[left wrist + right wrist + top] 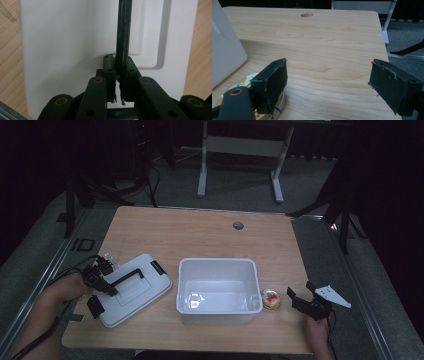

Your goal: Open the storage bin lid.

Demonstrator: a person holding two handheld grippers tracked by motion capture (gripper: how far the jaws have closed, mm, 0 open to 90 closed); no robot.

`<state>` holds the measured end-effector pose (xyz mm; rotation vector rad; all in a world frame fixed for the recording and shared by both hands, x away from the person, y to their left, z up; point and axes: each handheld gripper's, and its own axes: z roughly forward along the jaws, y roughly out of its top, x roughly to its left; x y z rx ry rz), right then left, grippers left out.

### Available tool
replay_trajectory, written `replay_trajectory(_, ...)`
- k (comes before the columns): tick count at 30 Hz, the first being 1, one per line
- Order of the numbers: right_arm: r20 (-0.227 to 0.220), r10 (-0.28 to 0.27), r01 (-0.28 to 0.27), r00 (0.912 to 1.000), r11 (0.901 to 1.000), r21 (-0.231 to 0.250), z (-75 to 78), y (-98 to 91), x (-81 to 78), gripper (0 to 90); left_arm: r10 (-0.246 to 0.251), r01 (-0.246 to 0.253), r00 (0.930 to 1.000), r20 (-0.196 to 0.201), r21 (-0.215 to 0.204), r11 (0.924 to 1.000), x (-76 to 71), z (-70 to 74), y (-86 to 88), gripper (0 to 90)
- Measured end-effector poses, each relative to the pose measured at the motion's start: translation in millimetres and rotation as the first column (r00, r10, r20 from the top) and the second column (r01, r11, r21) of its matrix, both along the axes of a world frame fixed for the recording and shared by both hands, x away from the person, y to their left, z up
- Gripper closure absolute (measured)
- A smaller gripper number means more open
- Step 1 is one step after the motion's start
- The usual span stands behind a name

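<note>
1. The table (200, 235) carries everything, and its near edge at 6 o'clock is close to the lid (134, 289); a careless slide toward the person could tip the lid off the wood.
2. The white bin (217, 290) stands open and empty at the centre. If the lid swings across too low, its corner could strike the bin's 9 o'clock wall and shove it.
3. The lid lies flat at 9 o'clock from the bin, and the left gripper (119, 86) is clamped narrowly on its black handle (123, 35). Gripped at one end of the bar, the lid may pivot and hang crooked when lifted.
4. The small round tin (272, 298) sits at the bin's 3 o'clock side. The right gripper (328, 85) stands wide and holds nothing, one jaw over the tin; a nudge could push it against the bin.
</note>
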<state>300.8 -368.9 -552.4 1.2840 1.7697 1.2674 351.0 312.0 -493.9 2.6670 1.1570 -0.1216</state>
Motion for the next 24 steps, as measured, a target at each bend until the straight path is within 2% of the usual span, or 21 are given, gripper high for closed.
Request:
replay_trajectory(2,-0.002,0.001,-0.001,1.0000,1.0000,-0.001,0.0,0.2,0.2,14.3,0.003,-0.003,1.0000,0.006,-0.003,1.0000,-0.3,0.2,0.4,80.9)
replay_trajectory(3,-0.002,0.001,-0.001,1.0000,1.0000,-0.003,0.0,0.4,0.2,14.3,0.001,-0.001,1.0000,0.007,-0.015,0.9999,-0.9,0.2,0.7,76.4)
replay_trajectory(5,-0.005,0.004,-0.004,1.0000,1.0000,-0.003,0.1,0.5,0.4,14.3,0.005,-0.004,0.9993,0.037,-0.011,0.9999,-2.4,1.5,0.0,54.1)
replay_trajectory(6,-0.006,0.005,-0.005,1.0000,1.0000,-0.002,0.1,0.2,0.6,14.3,0.017,-0.016,0.9983,0.056,-0.016,0.9997,-3.1,2.4,0.1,49.8)
replay_trajectory(8,-0.017,0.018,-0.018,0.9997,0.9998,0.007,0.0,-0.8,1.9,14.3,0.017,-0.015,0.9979,0.062,-0.024,0.9996,-3.5,3.7,1.1,27.1)
replay_trajectory(11,-0.055,0.057,-0.056,0.9969,0.9983,0.016,0.7,-2.7,5.6,14.3,0.024,-0.023,0.9974,0.068,-0.023,0.9995,-3.6,5.0,2.9,14.4)
replay_trajectory(13,-0.089,0.084,-0.083,0.9925,0.9965,0.008,1.8,-3.9,8.1,14.3,0.021,-0.020,0.9972,0.072,-0.015,0.9997,-3.1,6.0,4.1,14.1)
replay_trajectory(14,-0.101,0.098,-0.098,0.9900,0.9952,0.004,2.4,-4.6,8.9,14.3,0.021,-0.019,0.9972,0.071,-0.024,0.9995,-3.3,6.6,4.2,14.1)
replay_trajectory(17,-0.144,0.112,-0.119,0.9831,0.9921,-0.039,4.2,-8.2,11.4,14.3,0.023,-0.021,0.9962,0.084,-0.024,0.9995,-3.4,6.3,3.4,14.0)
replay_trajectory(19,-0.166,0.128,-0.139,0.9779,0.9887,-0.057,5.1,-12.3,12.1,14.3,0.021,-0.021,0.9957,0.090,-0.007,0.9998,-3.5,5.2,2.4,14.1)
replay_trajectory(21,-0.205,0.150,-0.170,0.9673,0.9817,-0.085,6.2,-16.0,13.0,14.3,0.005,-0.005,0.9965,0.083,0.006,1.0000,-3.8,3.7,0.6,14.1)
replay_trajectory(24,-0.263,0.199,-0.238,0.9441,0.9636,-0.123,9.4,-20.8,13.2,14.2,-0.003,0.002,0.9969,0.079,0.008,1.0000,-3.6,3.8,-1.4,14.1)
